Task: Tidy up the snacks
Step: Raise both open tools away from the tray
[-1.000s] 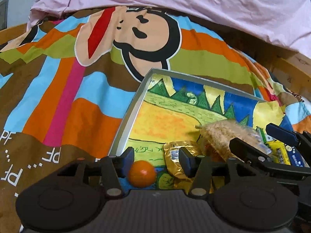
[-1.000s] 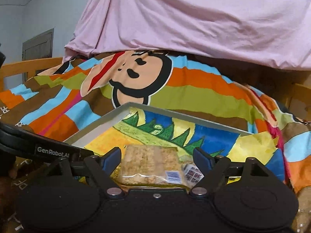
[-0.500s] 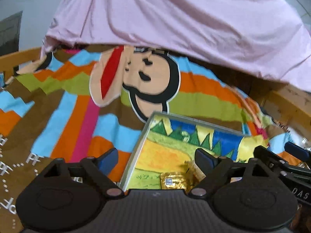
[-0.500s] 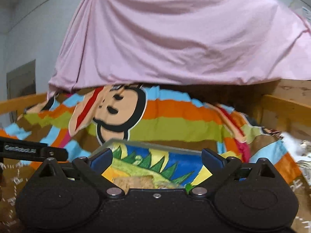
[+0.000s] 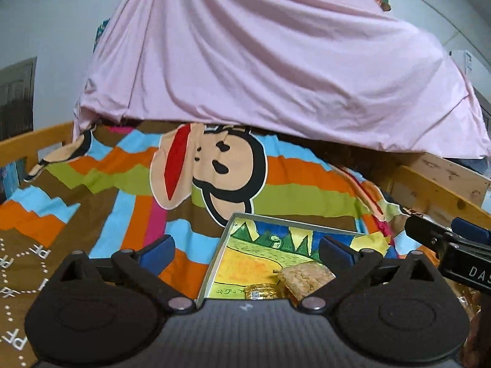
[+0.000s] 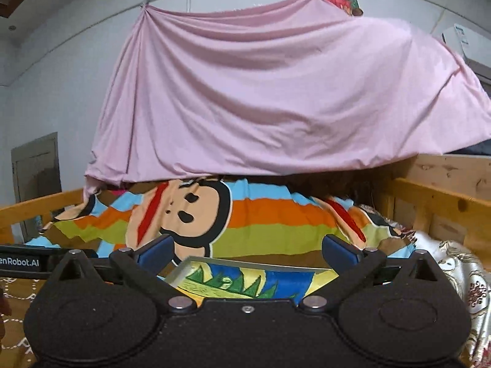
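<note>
Left wrist view: left gripper (image 5: 247, 251) spread wide, nothing between its blue pads, raised above striped monkey-print blanket (image 5: 122, 190). Grey-rimmed tray (image 5: 214, 263) with a painted landscape floor lies on the blanket. Inside its near end, a clear-wrapped grain bar (image 5: 305, 277) sits touching a gold foil packet (image 5: 260, 290); both partly hidden by the gripper body. Pink sheet (image 5: 260, 70) hangs behind.

Right wrist view: right gripper (image 6: 247, 253) also released, fingers far apart and empty, held above the tray's far rim (image 6: 251, 263). Snacks out of sight here. Wooden bed rail (image 6: 438, 196) at right.
</note>
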`<state>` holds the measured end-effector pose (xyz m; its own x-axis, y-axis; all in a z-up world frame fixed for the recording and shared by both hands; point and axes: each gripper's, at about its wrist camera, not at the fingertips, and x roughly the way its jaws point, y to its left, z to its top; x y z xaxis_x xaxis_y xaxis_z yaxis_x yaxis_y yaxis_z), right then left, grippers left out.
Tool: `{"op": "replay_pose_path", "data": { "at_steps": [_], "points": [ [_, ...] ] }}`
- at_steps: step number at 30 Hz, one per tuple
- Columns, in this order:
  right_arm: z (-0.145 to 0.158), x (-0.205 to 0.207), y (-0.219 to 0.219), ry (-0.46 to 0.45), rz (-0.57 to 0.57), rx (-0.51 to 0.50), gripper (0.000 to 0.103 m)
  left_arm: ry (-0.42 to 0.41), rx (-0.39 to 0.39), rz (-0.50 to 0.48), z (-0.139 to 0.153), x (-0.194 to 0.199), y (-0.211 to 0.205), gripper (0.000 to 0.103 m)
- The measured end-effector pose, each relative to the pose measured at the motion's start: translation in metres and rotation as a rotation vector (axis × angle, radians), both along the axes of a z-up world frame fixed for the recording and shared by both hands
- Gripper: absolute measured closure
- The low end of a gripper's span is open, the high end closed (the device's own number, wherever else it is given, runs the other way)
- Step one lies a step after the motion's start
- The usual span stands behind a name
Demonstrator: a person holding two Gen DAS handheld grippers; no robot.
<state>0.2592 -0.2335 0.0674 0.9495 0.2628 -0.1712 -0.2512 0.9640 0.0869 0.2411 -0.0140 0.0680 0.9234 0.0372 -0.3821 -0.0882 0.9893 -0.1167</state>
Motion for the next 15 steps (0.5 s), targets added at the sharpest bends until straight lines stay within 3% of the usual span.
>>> {"op": "replay_pose_path", "data": {
  "at_steps": [15],
  "points": [
    [0.012, -0.094, 0.000, -0.067, 0.013, -0.035, 0.001, -0.043, 0.035, -0.020, 0.012, -0.079, -0.005, 0.001]
  ]
}}
